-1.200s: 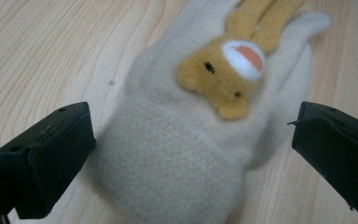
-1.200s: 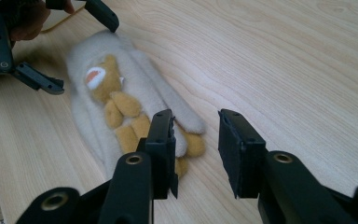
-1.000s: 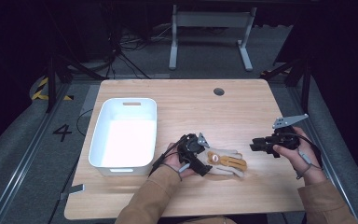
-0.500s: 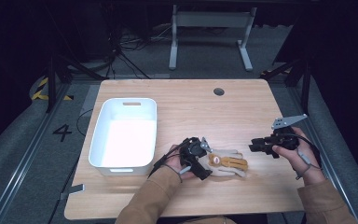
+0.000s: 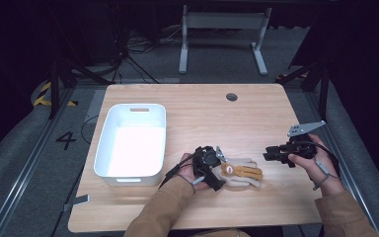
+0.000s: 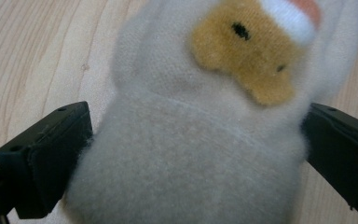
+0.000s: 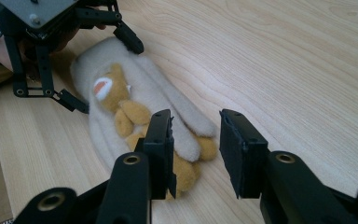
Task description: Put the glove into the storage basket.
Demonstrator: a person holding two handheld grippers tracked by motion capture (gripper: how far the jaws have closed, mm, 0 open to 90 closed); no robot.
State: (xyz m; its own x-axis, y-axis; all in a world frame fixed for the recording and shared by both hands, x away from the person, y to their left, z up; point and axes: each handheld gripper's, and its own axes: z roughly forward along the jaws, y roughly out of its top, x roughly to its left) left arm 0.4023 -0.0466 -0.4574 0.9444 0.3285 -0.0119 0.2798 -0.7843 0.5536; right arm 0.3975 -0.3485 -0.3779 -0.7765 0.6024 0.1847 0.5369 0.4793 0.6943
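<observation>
A dark workroom with cables and a metal stand on the floor surrounds a pale wooden counter (image 5: pixel 256 118). From the high view, a white tub (image 5: pixel 131 140) sits on its left half, and a fluffy cream mitten (image 5: pixel 239 173) with a tan bear sewn on lies near the front edge, just right of the tub. The left gripper (image 5: pixel 212 165) sits at the mitten's cuff end, while the right gripper (image 5: pixel 274 154) hangs just beside the mitten's fingertip end, apart from it. In the left gripper view, the mitten (image 6: pixel 200 126) bulges between the two black fingers (image 6: pixel 46 158), which press into the fleece on either side, part-way closed around the cuff. In the right gripper view, the fingers (image 7: pixel 161 144) stand open with a clear gap and hold nothing; the mitten (image 7: pixel 144 107) lies beyond them, its tips nearest, and the left gripper (image 7: pixel 102 60) straddles its far end. The mitten looks light, soft and floppy, so it will likely sag and fold when lifted; the cuff, where the fabric bunches thickest, seems the surest place to pinch, and the loose tips a fair second hold.
</observation>
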